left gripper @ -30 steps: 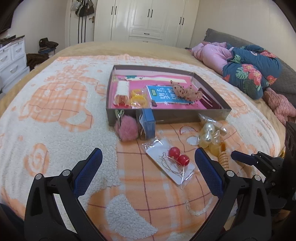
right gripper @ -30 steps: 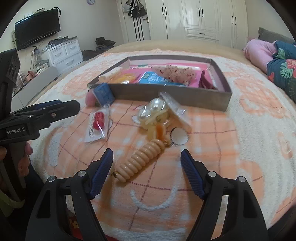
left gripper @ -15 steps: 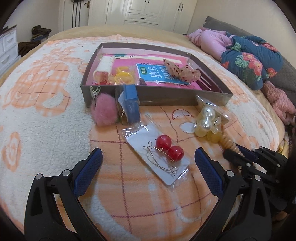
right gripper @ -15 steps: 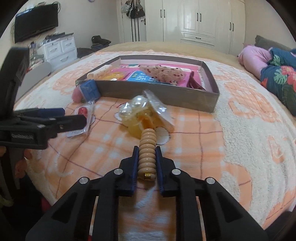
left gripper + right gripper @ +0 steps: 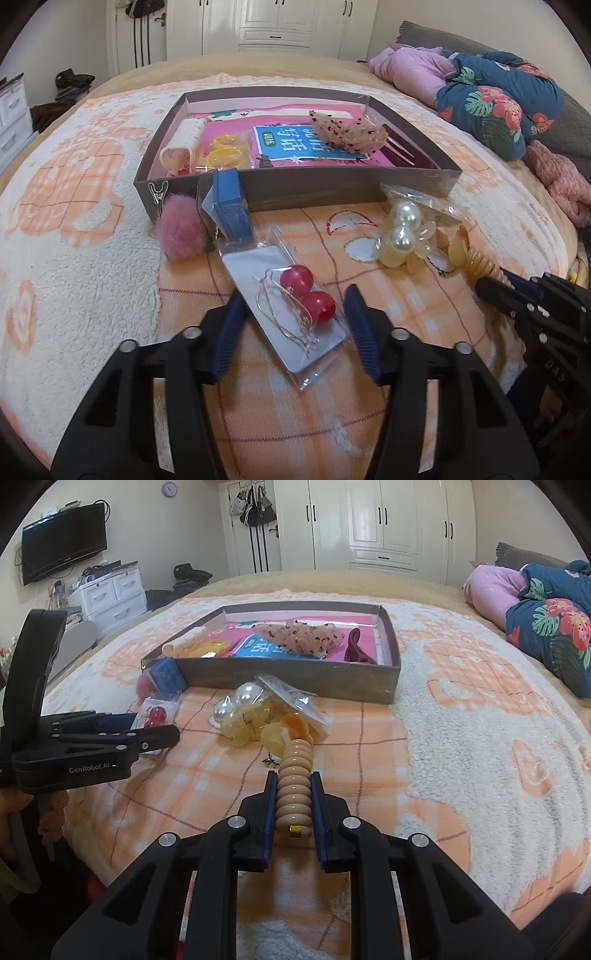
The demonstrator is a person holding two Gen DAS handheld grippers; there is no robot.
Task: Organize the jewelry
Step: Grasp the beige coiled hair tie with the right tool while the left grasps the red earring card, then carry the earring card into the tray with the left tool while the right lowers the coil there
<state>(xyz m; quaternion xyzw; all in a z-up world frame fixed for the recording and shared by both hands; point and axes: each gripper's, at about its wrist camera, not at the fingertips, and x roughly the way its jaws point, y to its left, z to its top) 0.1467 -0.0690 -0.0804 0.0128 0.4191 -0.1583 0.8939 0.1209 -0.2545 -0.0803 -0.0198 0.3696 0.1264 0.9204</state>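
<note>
On the orange-and-cream plaid blanket [image 5: 110, 295] of a bed, the left gripper [image 5: 293, 306] sits low with its jaws spread on either side of a clear packet of red ball earrings [image 5: 295, 306]; the blue pads flank the packet's white card without visibly pressing it. The right gripper [image 5: 293, 786] is clamped on a beige ribbed spiral hair tie [image 5: 294, 790], which runs forward from between the jaws to a pale yellow flower-shaped piece at its far end, just beside a packet of pearl hair clips [image 5: 255, 709]. In the left wrist view that spiral hair tie [image 5: 480, 264] shows at the right edge, pinched in the right gripper's [image 5: 491, 286] tips, just right of the pearl packet [image 5: 404, 232].

Farther off lies a shallow grey box [image 5: 332, 188] with a pink lining. Inside it are a cream hair claw [image 5: 183, 142] at the left, yellow rings [image 5: 223, 153] beside it, a blue printed card [image 5: 303, 142] in the middle and a sheer speckled scrunchie [image 5: 349, 131] toward the right. Against the box's near wall, at its left corner, rest a pink pompom clip [image 5: 181, 234] and a small blue box [image 5: 231, 208] in clear wrap, touching each other.
</note>
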